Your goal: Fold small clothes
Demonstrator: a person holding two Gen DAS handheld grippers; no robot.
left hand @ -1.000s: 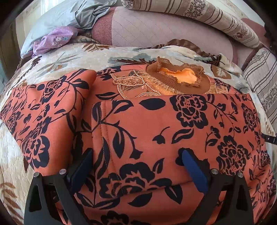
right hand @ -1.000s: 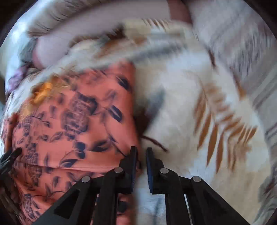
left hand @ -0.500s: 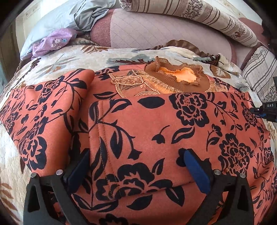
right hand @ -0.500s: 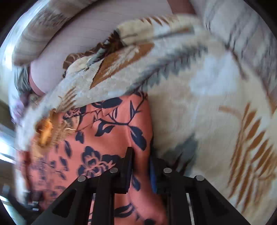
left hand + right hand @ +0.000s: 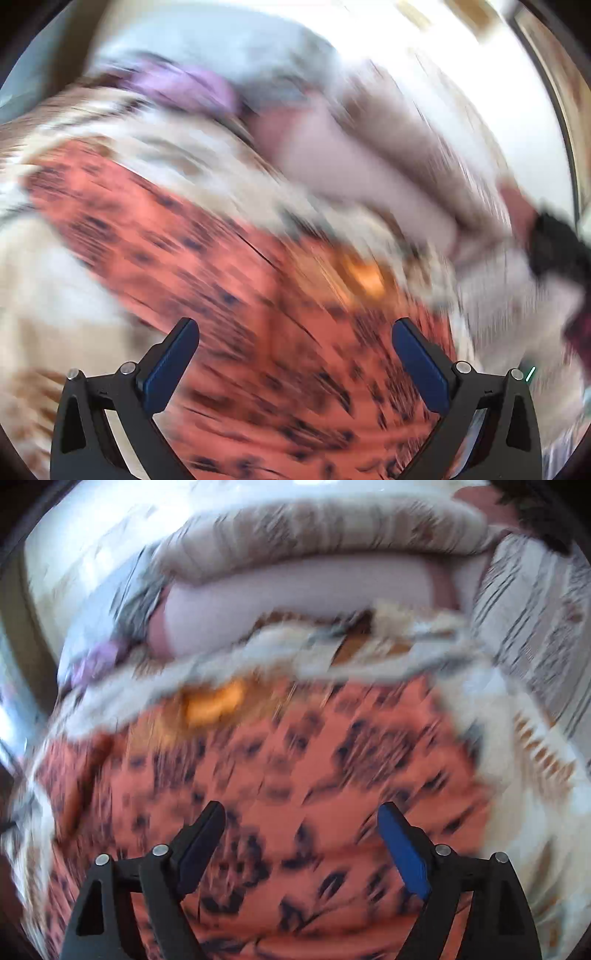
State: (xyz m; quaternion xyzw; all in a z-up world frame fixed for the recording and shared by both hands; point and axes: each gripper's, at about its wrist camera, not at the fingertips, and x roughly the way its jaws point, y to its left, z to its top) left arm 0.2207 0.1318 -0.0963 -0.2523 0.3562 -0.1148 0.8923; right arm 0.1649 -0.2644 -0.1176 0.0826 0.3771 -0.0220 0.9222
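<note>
Right wrist view: right claw [image 5: 299, 821] opening, nothing between its jaws, orange floral garment [image 5: 295, 768] beyond on the bed [image 5: 535, 760]. Left wrist view: left claw [image 5: 295, 338] spread apart above that garment, empty

Both views are heavily blurred. A pale quilt with brown leaf print [image 5: 532, 753] covers the bed. At its far side lies a long pinkish-lilac bolster [image 5: 295, 602], with a striped beige blanket roll [image 5: 314, 531] stacked on it. At the far left sit a purple cloth [image 5: 177, 88] and grey-blue bedding [image 5: 221, 40]. Strong daylight whitens the far right of the left wrist view.
</note>
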